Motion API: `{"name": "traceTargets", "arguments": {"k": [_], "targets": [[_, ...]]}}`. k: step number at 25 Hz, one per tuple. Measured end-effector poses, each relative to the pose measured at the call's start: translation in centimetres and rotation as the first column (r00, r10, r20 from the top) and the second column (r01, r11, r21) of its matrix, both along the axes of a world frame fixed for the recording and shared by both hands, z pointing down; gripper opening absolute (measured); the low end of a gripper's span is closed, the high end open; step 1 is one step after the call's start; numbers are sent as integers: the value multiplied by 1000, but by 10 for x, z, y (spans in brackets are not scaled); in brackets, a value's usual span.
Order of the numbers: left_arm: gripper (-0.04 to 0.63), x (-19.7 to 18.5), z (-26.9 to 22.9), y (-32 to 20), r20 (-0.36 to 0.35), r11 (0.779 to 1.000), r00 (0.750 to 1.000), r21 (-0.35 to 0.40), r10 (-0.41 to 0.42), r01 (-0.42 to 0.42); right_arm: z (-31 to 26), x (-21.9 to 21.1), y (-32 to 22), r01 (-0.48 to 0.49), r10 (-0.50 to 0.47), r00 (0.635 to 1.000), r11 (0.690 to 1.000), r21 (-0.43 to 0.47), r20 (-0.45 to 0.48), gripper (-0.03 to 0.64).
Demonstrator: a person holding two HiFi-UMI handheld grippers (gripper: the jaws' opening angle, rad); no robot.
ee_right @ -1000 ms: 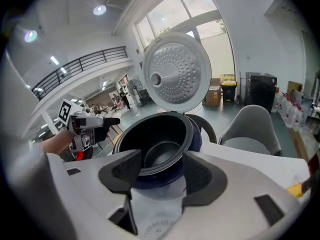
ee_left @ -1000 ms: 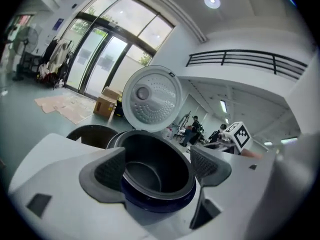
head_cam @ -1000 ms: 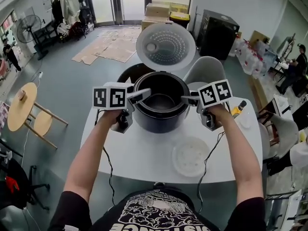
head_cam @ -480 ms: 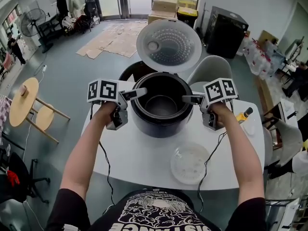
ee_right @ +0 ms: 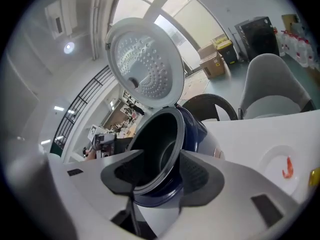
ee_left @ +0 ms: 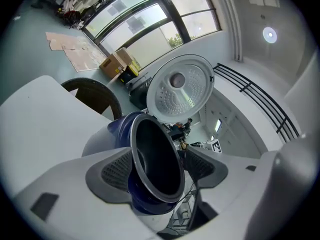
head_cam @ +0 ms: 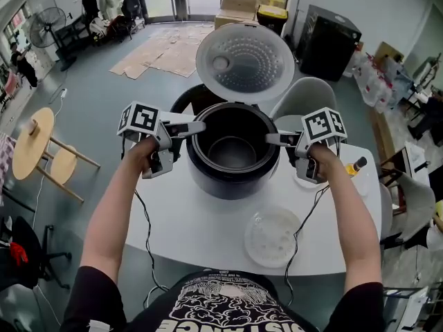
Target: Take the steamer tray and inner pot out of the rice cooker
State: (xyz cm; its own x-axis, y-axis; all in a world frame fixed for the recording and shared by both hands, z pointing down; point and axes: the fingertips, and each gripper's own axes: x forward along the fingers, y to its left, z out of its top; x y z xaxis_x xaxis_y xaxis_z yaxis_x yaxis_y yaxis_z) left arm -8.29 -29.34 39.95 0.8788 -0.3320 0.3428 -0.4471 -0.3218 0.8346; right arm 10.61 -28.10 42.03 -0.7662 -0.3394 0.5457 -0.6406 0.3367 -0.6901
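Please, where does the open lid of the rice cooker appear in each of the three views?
Head view: the lid is at top centre, standing open behind the rice cooker.
Left gripper view: the lid is near the centre, slightly above the middle.
Right gripper view: the lid is upper left of centre.
Shared landmark: the rice cooker's dark round opening, directly below the lid in every view.

In the head view the open dark-blue rice cooker (head_cam: 232,182) hides most of the black round-backed chair (head_cam: 183,102) beyond it, and its raised white lid (head_cam: 240,62) covers the left edge of the pale grey shell chair (head_cam: 308,95). The person's right forearm (head_cam: 348,213) covers part of the yellow dark-capped bottle (head_cam: 356,165). The near edge cuts off the black printed T-shirt (head_cam: 221,308).
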Motion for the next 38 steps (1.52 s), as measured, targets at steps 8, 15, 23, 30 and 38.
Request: {"name": "traceTargets", "arguments": {"k": [8, 15, 23, 30, 38], "targets": [[284, -1, -2, 3, -27, 1000, 1000, -15, -1, 0, -1, 4, 3, -17, 20, 997, 999, -43, 72, 185], [203, -4, 8, 1, 63, 1000, 998, 6, -24, 24, 5, 11, 0, -64, 65, 997, 998, -27, 42, 89], [166, -3, 13, 2, 38, 999, 999, -34, -22, 23, 8, 17, -4, -88, 88, 996, 996, -20, 26, 75], [109, -1, 19, 2, 31, 997, 998, -54, -47, 49, 11, 22, -7, -97, 97, 995, 995, -15, 25, 71], [38, 7, 22, 4, 17, 997, 999, -61, -39, 40, 11, 28, -10, -125, 126, 991, 992, -22, 47, 61]]}}
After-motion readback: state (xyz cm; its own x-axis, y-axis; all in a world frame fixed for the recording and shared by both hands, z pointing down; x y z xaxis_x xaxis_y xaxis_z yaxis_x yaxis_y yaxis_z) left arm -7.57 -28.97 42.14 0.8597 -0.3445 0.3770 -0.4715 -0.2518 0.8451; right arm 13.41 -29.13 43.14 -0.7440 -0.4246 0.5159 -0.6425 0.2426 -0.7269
